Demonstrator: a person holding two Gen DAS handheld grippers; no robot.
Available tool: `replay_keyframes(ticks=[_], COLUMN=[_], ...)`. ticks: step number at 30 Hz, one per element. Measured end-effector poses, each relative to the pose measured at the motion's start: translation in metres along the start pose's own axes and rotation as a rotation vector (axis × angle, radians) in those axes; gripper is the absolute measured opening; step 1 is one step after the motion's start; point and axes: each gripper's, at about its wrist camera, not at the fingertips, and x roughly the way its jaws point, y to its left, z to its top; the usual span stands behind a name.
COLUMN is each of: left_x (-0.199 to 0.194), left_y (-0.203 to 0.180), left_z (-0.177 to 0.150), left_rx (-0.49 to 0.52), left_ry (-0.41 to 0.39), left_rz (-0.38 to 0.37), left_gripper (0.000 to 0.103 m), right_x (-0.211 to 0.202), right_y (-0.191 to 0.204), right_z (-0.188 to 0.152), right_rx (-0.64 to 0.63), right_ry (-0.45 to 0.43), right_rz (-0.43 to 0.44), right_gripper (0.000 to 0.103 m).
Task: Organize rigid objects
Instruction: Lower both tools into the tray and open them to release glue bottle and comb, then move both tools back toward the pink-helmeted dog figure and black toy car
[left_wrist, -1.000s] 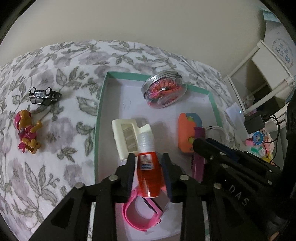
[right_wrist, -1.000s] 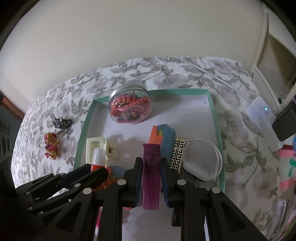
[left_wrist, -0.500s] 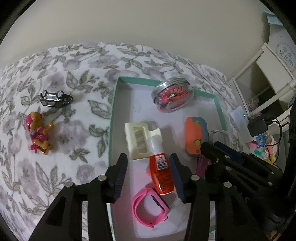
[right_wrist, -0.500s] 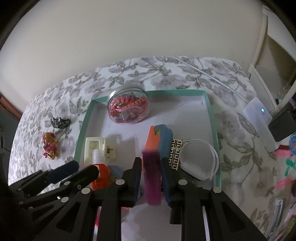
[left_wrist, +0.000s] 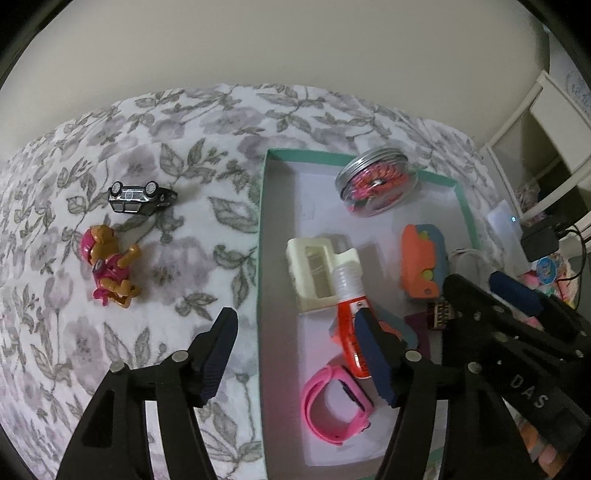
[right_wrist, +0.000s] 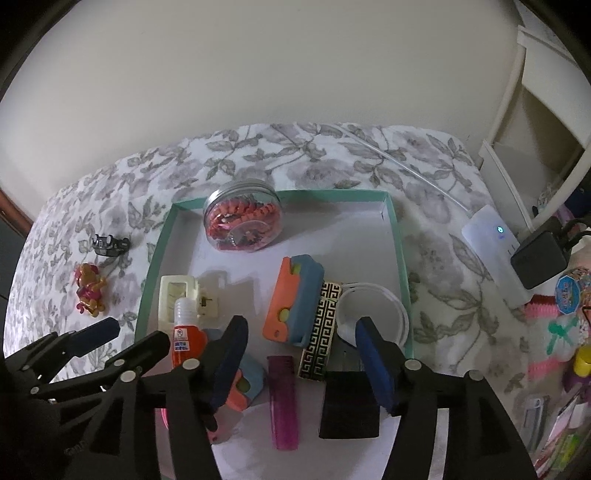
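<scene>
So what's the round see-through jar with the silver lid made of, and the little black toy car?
Round jar: probably clear plastic or glass, since the red things inside show through; its silver lid looks like dull metal. Black toy car: glossy, shiny highlights suggest painted metal or hard plastic.

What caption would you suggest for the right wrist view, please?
Open right gripper above the teal tray, purple comb lying released below; toy car outside.

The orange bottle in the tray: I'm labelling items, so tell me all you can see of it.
The orange bottle is small, of translucent plastic, with a ribbed clear-white cap and a white label with a red warning sign. It lies on its side in the teal-rimmed tray, cap toward the cream plastic piece, base near the pink watch. The open left tool hovers above, not gripping it.
</scene>
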Motion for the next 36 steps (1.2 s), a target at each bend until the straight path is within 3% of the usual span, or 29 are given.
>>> replay_keyframes(ticks=[4, 8, 16, 27, 36], left_x=[0.001, 0.0, -0.002, -0.011, -0.037], left_y=[0.001, 0.005, 0.014, 0.029, 0.097], left_z=[-0.001, -0.001, 0.0, 0.004, 0.016], left_rx=[0.007, 0.004, -0.011, -0.033, -0.164], left_ry=[0.002, -0.006, -0.023, -0.024, -0.075], left_rz=[0.015, 0.053, 0.075, 0.039, 0.029], left_gripper=[0.069, 0.083, 0.091, 0.092, 0.092], right_x=[0.0, 0.0, -0.001, -0.008, -0.027], right_y=[0.0, -0.001, -0.003, 0.004, 0.033], right_z=[-0.001, -0.001, -0.001, 0.002, 0.015], right_rx=[-0.005, -0.002, -0.001, -0.003, 0.016], right_ry=[0.001, -0.001, -0.008, -0.028, -0.127], right_rz=[-0.002, -0.005, -0.013, -0.016, 0.04], right_gripper=[0.073, 0.077, 0.098, 0.1, 0.1])
